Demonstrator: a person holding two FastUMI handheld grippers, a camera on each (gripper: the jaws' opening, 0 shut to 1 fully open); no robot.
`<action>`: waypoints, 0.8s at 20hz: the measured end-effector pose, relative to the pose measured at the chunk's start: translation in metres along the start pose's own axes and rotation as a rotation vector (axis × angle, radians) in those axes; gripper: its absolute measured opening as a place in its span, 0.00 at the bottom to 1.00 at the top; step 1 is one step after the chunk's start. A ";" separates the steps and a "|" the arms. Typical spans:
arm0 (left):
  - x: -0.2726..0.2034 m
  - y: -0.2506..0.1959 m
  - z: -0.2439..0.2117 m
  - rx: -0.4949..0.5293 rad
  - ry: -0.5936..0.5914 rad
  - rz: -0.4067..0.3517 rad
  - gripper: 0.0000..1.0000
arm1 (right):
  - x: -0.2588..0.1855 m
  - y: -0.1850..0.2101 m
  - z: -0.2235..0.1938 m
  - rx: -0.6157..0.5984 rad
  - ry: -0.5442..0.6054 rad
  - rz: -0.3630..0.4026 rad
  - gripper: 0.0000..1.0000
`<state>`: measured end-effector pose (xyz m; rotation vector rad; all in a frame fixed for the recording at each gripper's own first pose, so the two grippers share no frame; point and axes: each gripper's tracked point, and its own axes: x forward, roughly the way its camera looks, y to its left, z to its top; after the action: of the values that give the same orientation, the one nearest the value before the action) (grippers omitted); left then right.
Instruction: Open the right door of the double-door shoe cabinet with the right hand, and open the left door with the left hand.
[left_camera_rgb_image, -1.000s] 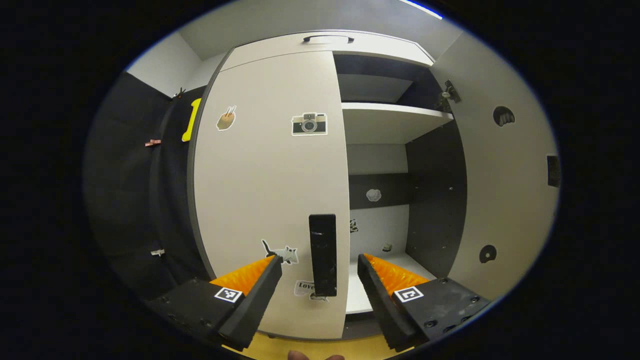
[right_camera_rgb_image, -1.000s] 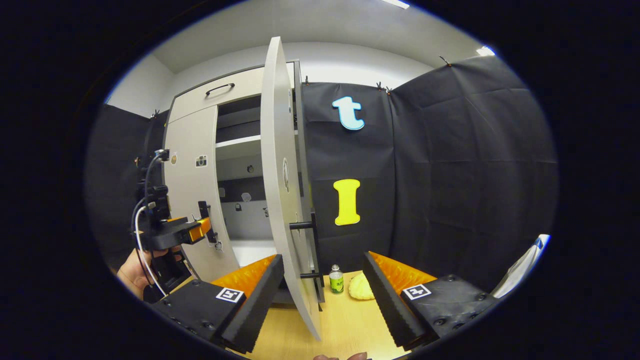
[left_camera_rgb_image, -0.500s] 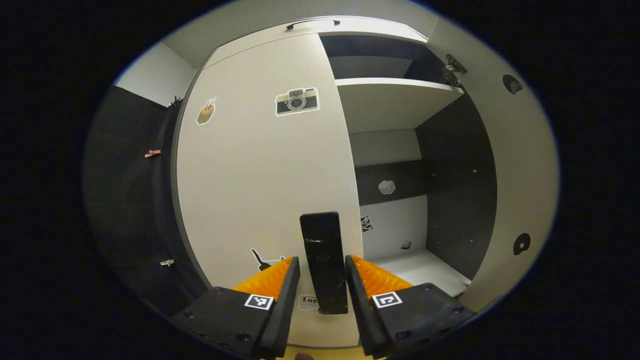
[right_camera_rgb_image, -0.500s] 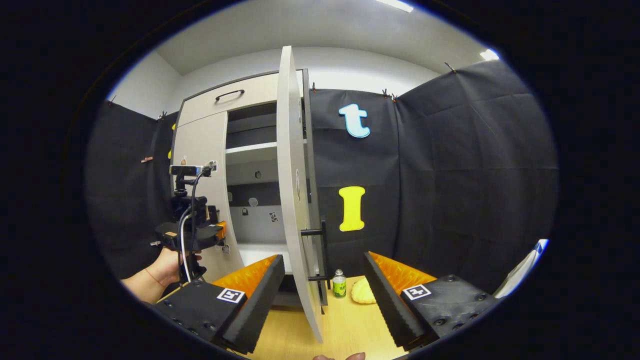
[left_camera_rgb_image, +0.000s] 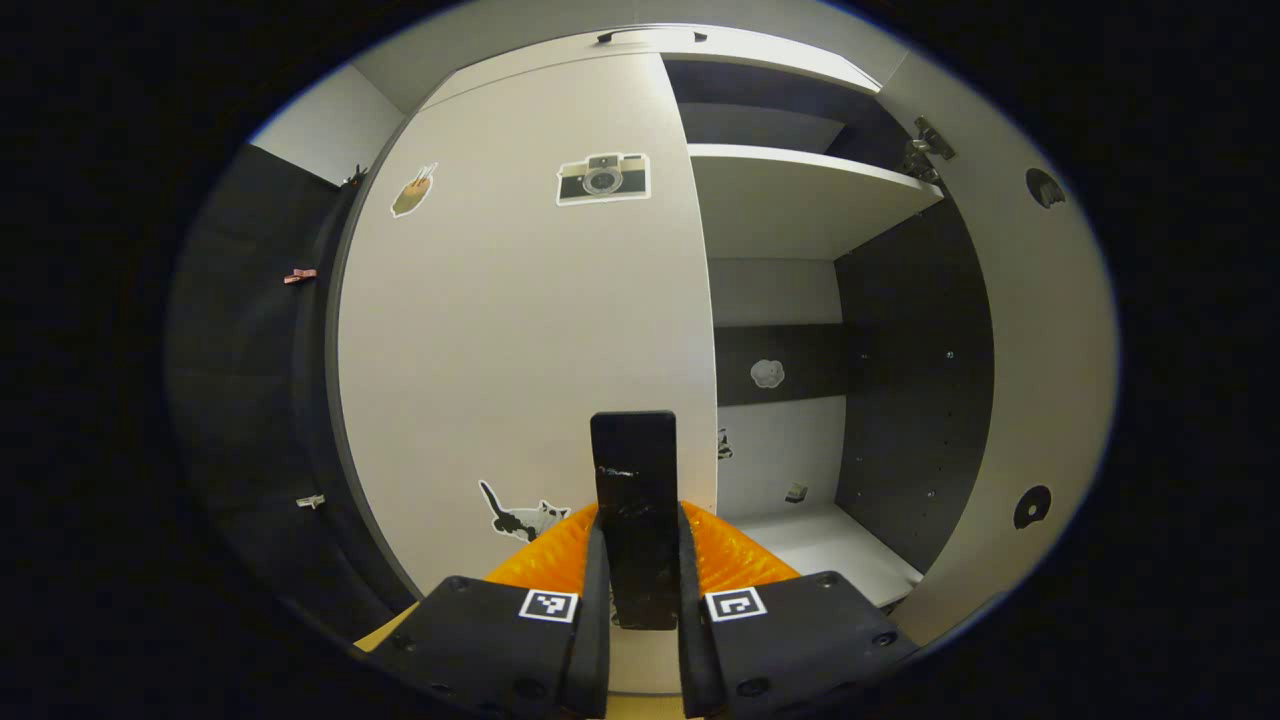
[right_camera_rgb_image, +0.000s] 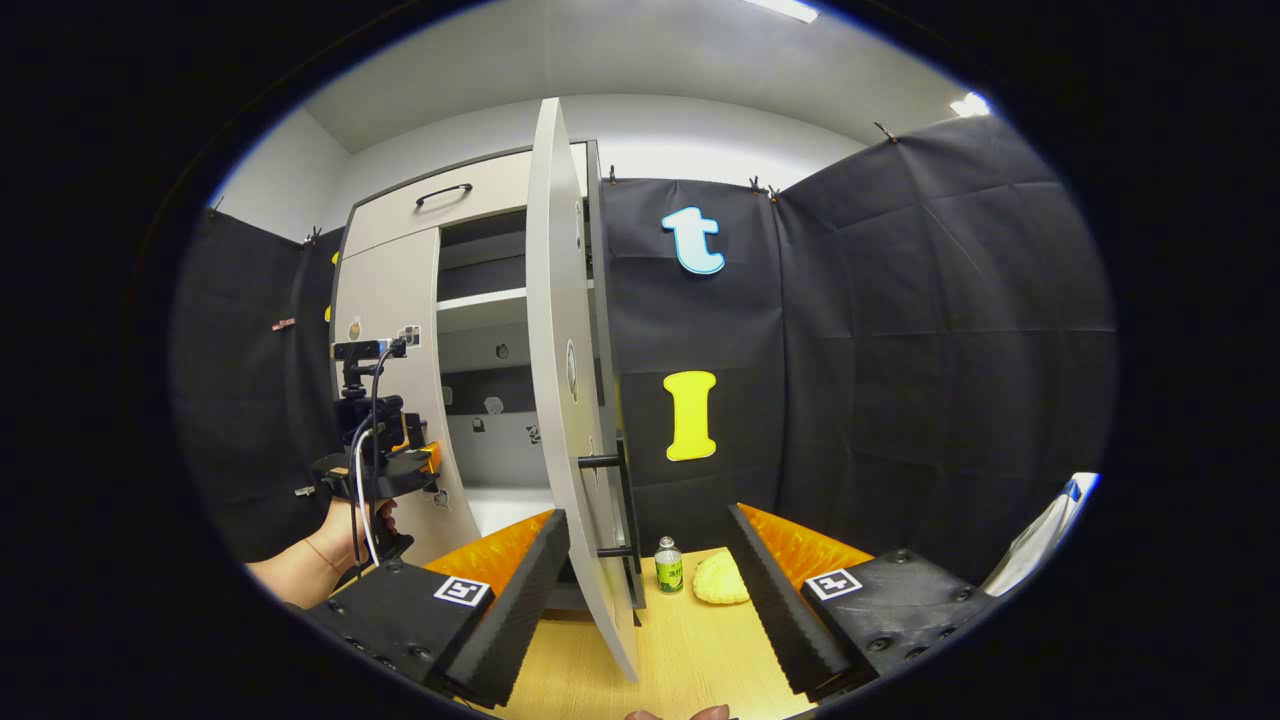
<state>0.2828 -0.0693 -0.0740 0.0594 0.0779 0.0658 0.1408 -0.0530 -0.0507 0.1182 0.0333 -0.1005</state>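
The left gripper (left_camera_rgb_image: 640, 590) is clenched on the flat black bar handle (left_camera_rgb_image: 634, 500) at the closed pale grey left door's (left_camera_rgb_image: 520, 330) right edge. The right gripper (right_camera_rgb_image: 645, 590) hangs released, its 2 fingers straddling the swung-open pale grey right door (right_camera_rgb_image: 570, 400) without touching.

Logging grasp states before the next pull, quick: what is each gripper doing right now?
Left gripper: shut on the left door handle.
Right gripper: open, holding nothing; the right door stands open ahead of it.

Left claw (left_camera_rgb_image: 640, 590) now clamped on left door's handle (left_camera_rgb_image: 633, 500).
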 end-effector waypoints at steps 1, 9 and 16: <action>0.000 -0.001 -0.001 -0.009 0.008 -0.008 0.31 | -0.001 0.001 0.002 -0.001 -0.004 0.002 0.98; -0.057 0.018 -0.002 -0.029 -0.007 -0.091 0.22 | -0.006 0.012 0.007 -0.015 -0.029 0.027 0.98; -0.115 0.054 -0.009 -0.033 0.011 -0.158 0.21 | -0.010 0.037 0.011 -0.012 -0.052 0.073 0.98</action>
<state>0.1639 -0.0225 -0.0710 0.0195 0.0921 -0.0909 0.1349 -0.0170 -0.0354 0.1050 -0.0222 -0.0309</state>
